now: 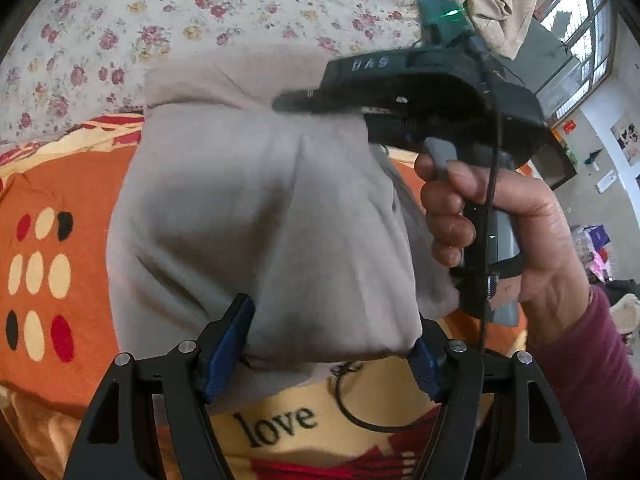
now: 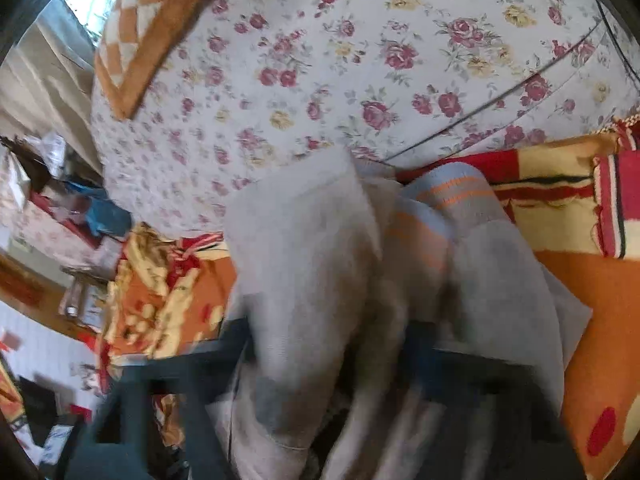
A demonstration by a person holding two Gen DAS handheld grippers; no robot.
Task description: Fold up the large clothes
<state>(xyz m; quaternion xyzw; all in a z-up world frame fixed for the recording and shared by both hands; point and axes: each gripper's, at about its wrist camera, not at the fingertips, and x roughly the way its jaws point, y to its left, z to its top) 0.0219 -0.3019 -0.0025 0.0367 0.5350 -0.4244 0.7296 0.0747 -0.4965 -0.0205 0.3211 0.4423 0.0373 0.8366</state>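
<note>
A grey garment (image 1: 256, 216) lies bunched into a thick fold on an orange patterned blanket (image 1: 60, 184). My left gripper (image 1: 326, 354) has its blue pads (image 1: 228, 344) pressed on both sides of the fold's near edge. A hand (image 1: 492, 220) holds my right gripper (image 1: 288, 102) over the fold's far right corner, where creases run up to its tip. The right wrist view is blurred. There the grey garment (image 2: 320, 264), with a blue and orange striped band (image 2: 444, 196), runs up between the dark fingers of my right gripper (image 2: 328, 340), which look shut on it.
A floral sheet (image 1: 168, 20) covers the bed beyond the blanket. A black cable (image 1: 360, 412) loops over the blanket near the word "love". A beige cloth (image 1: 496, 4) hangs at the top right. An orange checked cushion (image 2: 144, 28) lies far left, and clutter (image 2: 60, 200) is off the bed's edge.
</note>
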